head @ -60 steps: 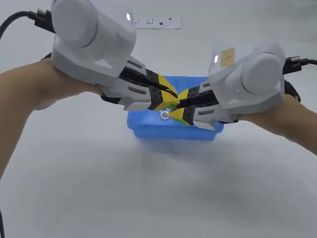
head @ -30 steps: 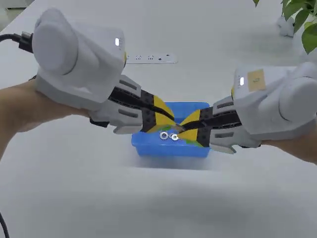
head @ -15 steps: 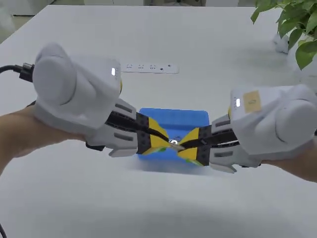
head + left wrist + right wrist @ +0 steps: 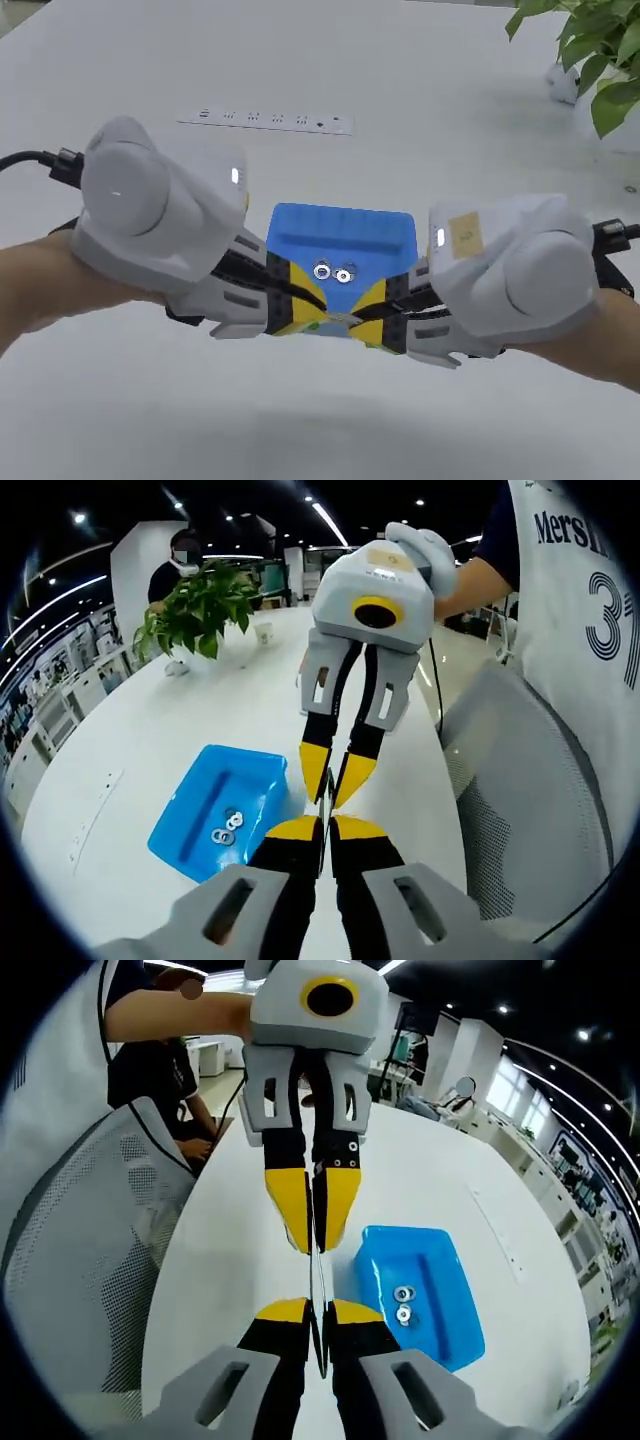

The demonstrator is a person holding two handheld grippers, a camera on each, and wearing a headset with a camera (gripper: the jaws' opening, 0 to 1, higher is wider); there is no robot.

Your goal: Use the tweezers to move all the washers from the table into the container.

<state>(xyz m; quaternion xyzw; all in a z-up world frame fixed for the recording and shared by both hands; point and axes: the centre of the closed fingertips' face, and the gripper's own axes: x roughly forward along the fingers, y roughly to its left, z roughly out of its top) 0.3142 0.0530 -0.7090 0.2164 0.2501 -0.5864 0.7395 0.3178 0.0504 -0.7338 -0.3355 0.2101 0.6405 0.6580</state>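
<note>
Jaws pinch tweezers (image 4: 318,1290); two washers (image 4: 322,271) in container (image 4: 340,225).

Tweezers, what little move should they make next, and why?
Probably lift the tweezers away from the container and out over the table to look for another washer. That's my guess because two washers already lie inside the container, and the left gripper and right gripper both have their jaws shut on the tweezers, just in front of its near edge.

- I see a glossy, smooth blue plastic container (image 4: 340,235).
- The washers (image 4: 333,273) in it look like bright, shiny metal.
- The tweezers (image 4: 318,1275) read as thin bare metal.
- The table (image 4: 450,130) is smooth, matt white.
</note>
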